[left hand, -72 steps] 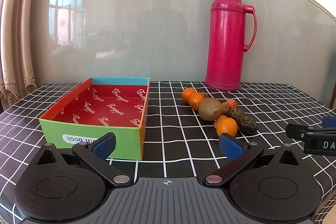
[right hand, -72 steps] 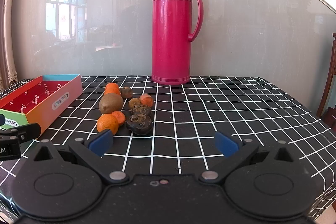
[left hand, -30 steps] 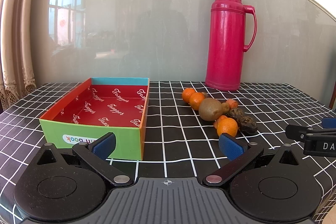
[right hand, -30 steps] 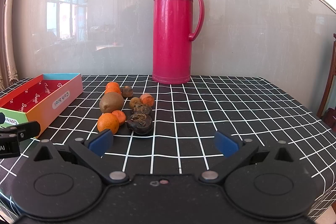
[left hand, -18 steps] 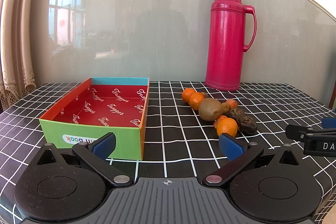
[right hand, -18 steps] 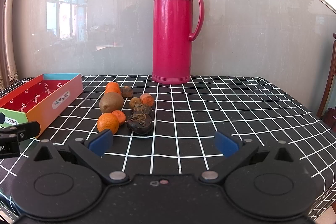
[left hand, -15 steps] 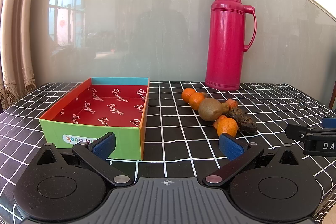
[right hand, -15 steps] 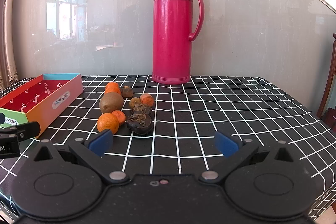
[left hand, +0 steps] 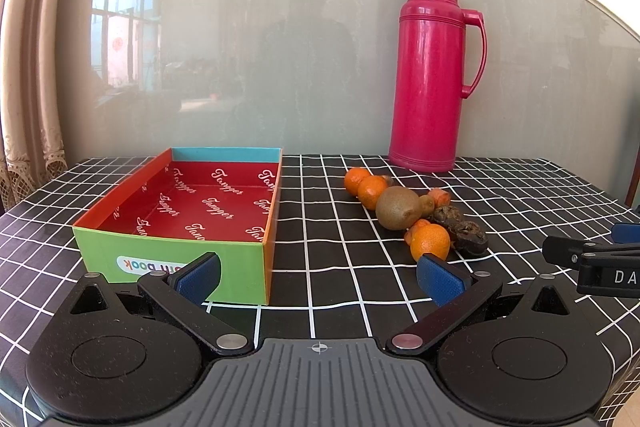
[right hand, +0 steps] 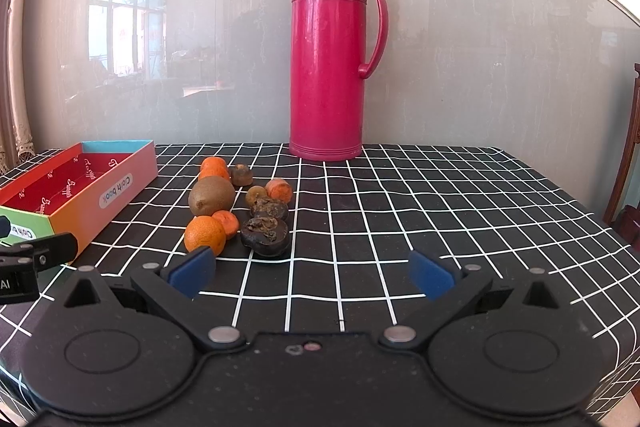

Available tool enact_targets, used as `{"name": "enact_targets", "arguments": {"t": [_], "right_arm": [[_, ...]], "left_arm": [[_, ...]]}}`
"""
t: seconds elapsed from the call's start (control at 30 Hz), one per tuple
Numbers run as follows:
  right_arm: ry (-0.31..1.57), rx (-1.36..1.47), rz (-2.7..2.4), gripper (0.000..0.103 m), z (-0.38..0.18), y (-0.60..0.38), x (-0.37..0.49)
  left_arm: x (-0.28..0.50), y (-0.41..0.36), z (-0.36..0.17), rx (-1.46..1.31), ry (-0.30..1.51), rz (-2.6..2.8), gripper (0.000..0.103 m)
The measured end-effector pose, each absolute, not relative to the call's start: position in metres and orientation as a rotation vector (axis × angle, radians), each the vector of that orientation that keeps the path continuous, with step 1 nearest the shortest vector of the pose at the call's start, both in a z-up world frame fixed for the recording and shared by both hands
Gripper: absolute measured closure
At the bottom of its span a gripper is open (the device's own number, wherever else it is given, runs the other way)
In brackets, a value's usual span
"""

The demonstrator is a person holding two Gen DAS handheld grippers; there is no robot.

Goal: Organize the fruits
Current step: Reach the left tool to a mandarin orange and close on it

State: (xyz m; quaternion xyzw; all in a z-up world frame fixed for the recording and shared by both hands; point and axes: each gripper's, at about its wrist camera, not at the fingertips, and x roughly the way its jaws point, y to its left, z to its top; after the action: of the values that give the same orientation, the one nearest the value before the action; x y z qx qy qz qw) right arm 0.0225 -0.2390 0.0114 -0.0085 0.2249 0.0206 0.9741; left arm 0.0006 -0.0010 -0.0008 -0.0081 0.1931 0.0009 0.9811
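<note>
A cluster of fruit lies on the black checked tablecloth: a brown kiwi, several small oranges such as the nearest one, and dark wrinkled fruits. An open box with a red patterned inside stands left of them and holds nothing. My left gripper is open and empty, just before the box's green wall. My right gripper is open and empty, just short of the fruit.
A tall pink thermos stands at the back against a glossy wall. A curtain hangs at far left. Dark wooden furniture shows past the table's right edge.
</note>
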Motion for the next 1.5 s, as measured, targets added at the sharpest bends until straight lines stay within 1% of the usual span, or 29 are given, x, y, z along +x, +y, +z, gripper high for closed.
{"name": "enact_targets", "arguments": {"t": [0.2,0.37,0.53,0.83,0.87,0.9,0.93,0.97,1.13,1.2,1.23,1.27,1.4,1.5], "right_arm": [[0.443,-0.007,0.034,0.0,0.013,-0.242,0.021],[0.431,0.038,-0.013,0.0,0.016,-0.256,0.025],[0.437,0.061,-0.067,0.0,0.014,-0.268,0.035],[0.457,0.064,-0.139,0.0,0.01,-0.279,0.061],[0.459,0.06,-0.148,0.0,0.01,-0.28,0.065],[0.461,0.055,-0.155,0.0,0.01,-0.281,0.07],[0.462,0.051,-0.163,0.0,0.01,-0.282,0.074],[0.467,0.049,-0.174,0.0,0.01,-0.283,0.079],[0.513,0.053,-0.218,0.0,0.002,-0.293,0.108],[0.526,0.056,-0.216,0.0,-0.002,-0.294,0.114],[0.531,0.053,-0.214,0.0,-0.004,-0.294,0.116],[0.536,0.053,-0.212,0.0,-0.006,-0.295,0.116],[0.537,0.029,-0.21,0.0,-0.008,-0.294,0.113],[0.53,0.029,-0.198,0.0,-0.007,-0.291,0.109]], "left_arm": [[0.003,-0.005,0.001,-0.018,0.407,-0.031,0.0],[0.012,-0.01,0.008,-0.064,0.385,-0.057,0.0],[0.035,-0.028,-0.002,-0.065,0.447,-0.111,0.0],[0.077,-0.068,-0.017,-0.032,0.499,-0.19,0.0],[0.081,-0.071,-0.018,-0.03,0.502,-0.196,0.002],[0.084,-0.075,-0.019,-0.025,0.504,-0.196,0.008],[0.088,-0.078,-0.021,-0.016,0.514,-0.196,0.027],[0.092,-0.081,-0.023,-0.014,0.53,-0.2,0.036],[0.108,-0.083,-0.032,-0.044,0.574,-0.191,0.037],[0.111,-0.085,-0.033,-0.034,0.577,-0.192,0.047],[0.114,-0.085,-0.034,-0.036,0.59,-0.195,0.063],[0.116,-0.084,-0.035,-0.045,0.604,-0.202,0.066],[0.113,-0.078,-0.033,-0.064,0.592,-0.218,0.066],[0.103,-0.069,-0.02,-0.053,0.54,-0.216,0.066]]}}
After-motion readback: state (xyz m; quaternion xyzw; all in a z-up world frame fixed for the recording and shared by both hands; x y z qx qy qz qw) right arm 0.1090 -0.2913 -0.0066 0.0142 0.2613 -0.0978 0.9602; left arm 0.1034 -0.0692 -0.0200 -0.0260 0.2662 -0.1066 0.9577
